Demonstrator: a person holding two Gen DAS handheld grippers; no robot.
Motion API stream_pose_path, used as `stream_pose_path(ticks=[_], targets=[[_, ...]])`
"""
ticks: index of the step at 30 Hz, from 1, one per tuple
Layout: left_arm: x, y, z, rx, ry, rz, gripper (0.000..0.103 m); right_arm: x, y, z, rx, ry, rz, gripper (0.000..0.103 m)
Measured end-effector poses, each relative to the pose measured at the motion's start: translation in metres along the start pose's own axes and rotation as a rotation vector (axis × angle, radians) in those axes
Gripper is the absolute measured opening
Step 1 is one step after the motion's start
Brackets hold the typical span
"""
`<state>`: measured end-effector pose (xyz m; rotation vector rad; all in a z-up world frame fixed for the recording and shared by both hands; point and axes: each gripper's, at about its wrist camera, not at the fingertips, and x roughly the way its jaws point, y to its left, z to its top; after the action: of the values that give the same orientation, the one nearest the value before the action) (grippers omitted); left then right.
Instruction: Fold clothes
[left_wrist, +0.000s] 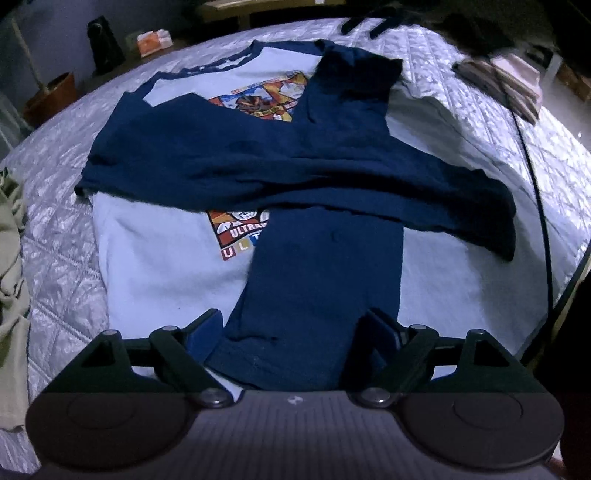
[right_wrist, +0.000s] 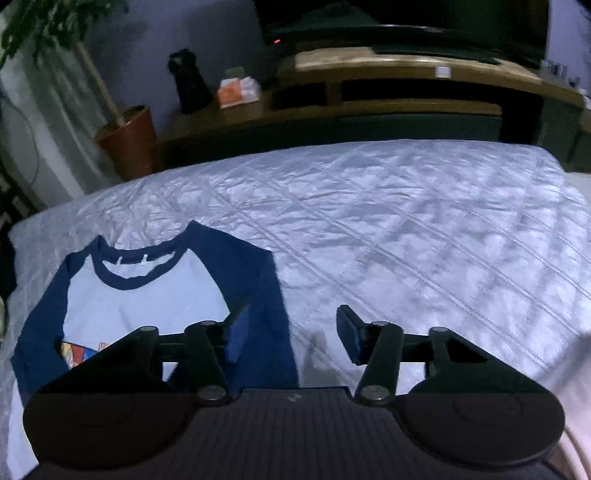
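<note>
A white raglan shirt (left_wrist: 155, 266) with navy sleeves and a colourful print lies flat on the quilted bed (left_wrist: 59, 236). Both navy sleeves are folded across its front: one (left_wrist: 258, 158) lies crosswise, the other (left_wrist: 317, 288) runs down toward me. My left gripper (left_wrist: 295, 332) is open, its fingers on either side of that sleeve's cuff end. In the right wrist view the shirt's collar and shoulder (right_wrist: 147, 280) lie at lower left. My right gripper (right_wrist: 291, 332) is open and empty above the shirt's navy shoulder edge and bare quilt.
A pale green garment (left_wrist: 11, 295) lies at the bed's left edge. Folded clothes (left_wrist: 513, 81) sit at the far right corner, and a black cable (left_wrist: 535, 184) runs down the right side. Beyond the bed stand a potted plant (right_wrist: 129, 136) and a low wooden cabinet (right_wrist: 369, 96).
</note>
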<state>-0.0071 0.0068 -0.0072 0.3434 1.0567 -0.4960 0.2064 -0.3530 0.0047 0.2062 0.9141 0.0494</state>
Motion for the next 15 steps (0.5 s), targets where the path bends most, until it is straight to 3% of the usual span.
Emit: stream_pose_path(ticks=[8,10,11,15], targets=[[0.003,0.004,-0.001,-0.011,-0.005,-0.003,0.091,0.031,0.024,0.014,-0.098,0.065,0.009,0.053],[0.004,0.004,-0.001,-0.015,-0.004,-0.003,0.093,0.036,0.027,0.014,-0.109,0.074,-0.002,0.015],[0.004,0.005,-0.001,-0.018,-0.003,-0.003,0.094,0.038,0.027,0.013,-0.117,0.075,-0.015,0.004],[0.003,0.004,-0.003,-0.012,-0.008,-0.003,0.094,0.041,0.024,0.018,-0.140,0.051,-0.056,0.004]])
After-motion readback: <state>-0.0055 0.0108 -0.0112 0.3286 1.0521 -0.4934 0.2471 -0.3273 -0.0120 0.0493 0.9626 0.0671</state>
